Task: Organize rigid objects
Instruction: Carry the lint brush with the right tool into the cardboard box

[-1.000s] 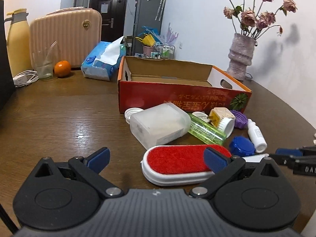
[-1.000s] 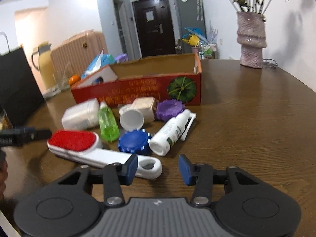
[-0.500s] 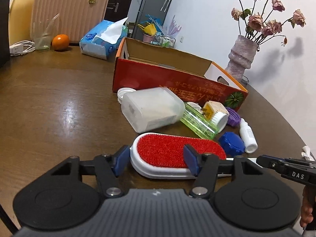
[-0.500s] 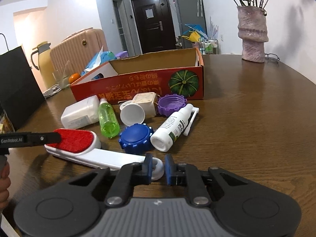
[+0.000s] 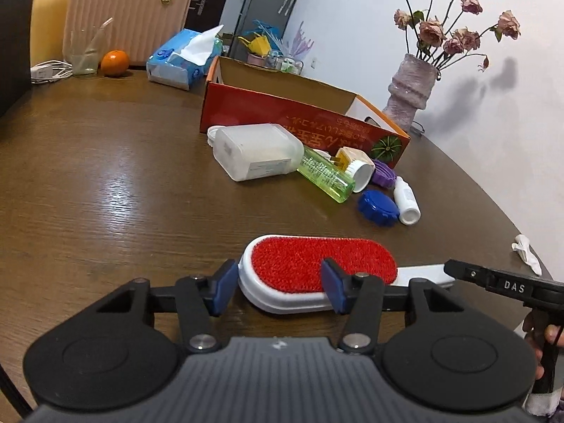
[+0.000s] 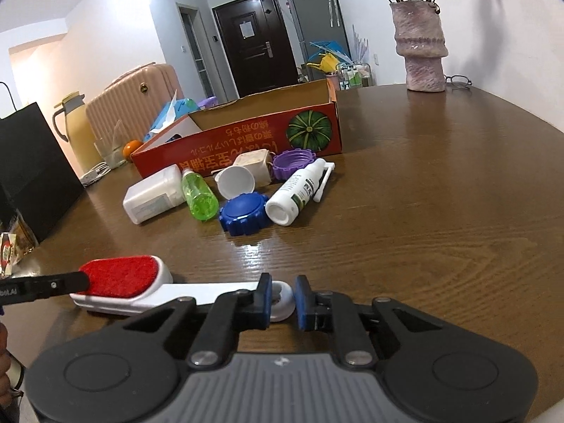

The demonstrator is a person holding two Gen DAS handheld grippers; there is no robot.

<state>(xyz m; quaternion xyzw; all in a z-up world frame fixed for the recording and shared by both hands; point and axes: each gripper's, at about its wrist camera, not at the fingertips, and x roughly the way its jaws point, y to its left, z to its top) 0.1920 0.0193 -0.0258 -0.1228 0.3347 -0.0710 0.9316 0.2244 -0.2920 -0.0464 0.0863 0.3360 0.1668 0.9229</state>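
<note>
In the left wrist view, the upper left of the frame holds a yellow jug (image 5: pixel 49 17), a pink suitcase (image 5: pixel 128 14), a glass (image 5: pixel 84 53), an orange (image 5: pixel 114 63) and a tissue pack (image 5: pixel 185 58), all at the far edge of the wooden bench (image 5: pixel 105 176). Toward the upper centre stands the open red cardboard box (image 5: pixel 282 120). Just in front of it lies a cluster: a frosted white container (image 5: pixel 257 151) on its side, a green bottle (image 5: pixel 326 174) touching it, a white cup (image 5: pixel 363 172), a purple cap (image 5: pixel 384 174), a blue cap (image 5: pixel 377 206) and a small white bottle (image 5: pixel 407 201). A vase (image 5: pixel 414 88) of dried roses stands in the upper right.

At lower centre, the left hand-held gripper (image 5: pixel 278 287) has its blue pads set on either side of the red-faced head of the lint brush (image 5: pixel 317 268), the jaws closed against its white body. The brush sits apart from the cluster, nearer the camera.

In the right wrist view, the brush (image 6: pixel 123 283) lies across the lower left, its white handle running to lower centre. There the right hand-held gripper (image 6: pixel 283 299) is clenched on the handle's ringed end, pads pressed to both sides. The box (image 6: pixel 246 144) and the cluster sit at mid-frame; the vase (image 6: pixel 421 53) is upper right.
</note>
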